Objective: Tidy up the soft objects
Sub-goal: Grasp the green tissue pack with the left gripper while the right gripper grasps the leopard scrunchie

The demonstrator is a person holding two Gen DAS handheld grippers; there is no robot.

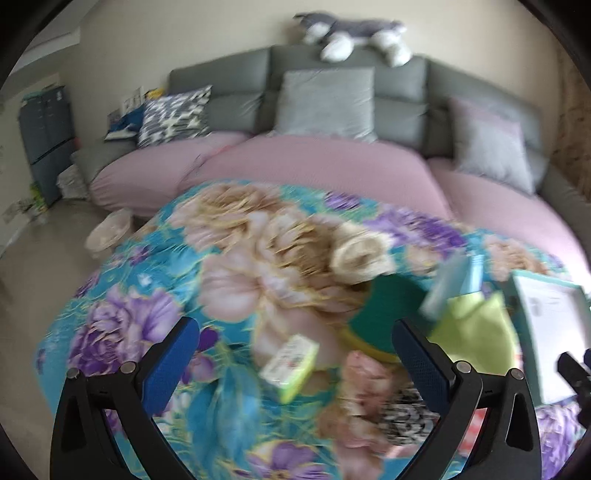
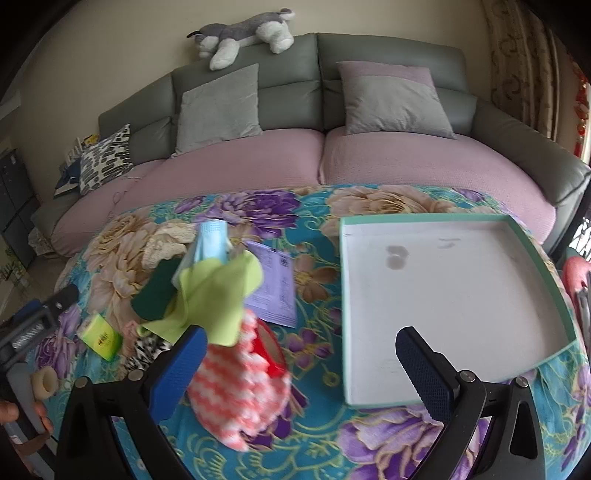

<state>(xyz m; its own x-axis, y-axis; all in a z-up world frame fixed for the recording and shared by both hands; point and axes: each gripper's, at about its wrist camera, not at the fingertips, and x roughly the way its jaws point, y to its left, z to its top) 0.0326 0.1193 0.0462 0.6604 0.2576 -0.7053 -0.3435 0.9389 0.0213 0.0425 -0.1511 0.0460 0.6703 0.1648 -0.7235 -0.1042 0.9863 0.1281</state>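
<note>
Floral cloth (image 2: 314, 439) in teal and purple covers the desk where we work, with the white tray (image 2: 436, 291) as our landmark. Our right gripper (image 2: 303, 365) hangs with its blue-padded fingers (image 2: 424, 369) spread wide and holding nothing, the right one over the tray's near edge. Just left of the tray's near corner lies a pink-and-white zigzag cloth (image 2: 240, 384) over something red. Further left of the tray a lime cloth (image 2: 218, 295) is heaped with a dark green piece (image 2: 155, 295) and a light blue piece (image 2: 208, 243), beside a lilac packet (image 2: 275, 284) that lies flat between heap and tray. Well left of the tray sit a small green pack (image 2: 100, 336) and a black-and-white patterned piece (image 2: 147, 350). Our left gripper (image 1: 295, 365) is likewise wide open and empty, hovering over the pack (image 1: 291, 365); its view is blurred, the tray (image 1: 550, 317) at its right edge. Behind the tray stands a grey sofa (image 2: 399, 107) with pink seats, a plush dog (image 2: 243, 33) lying on top.
</note>
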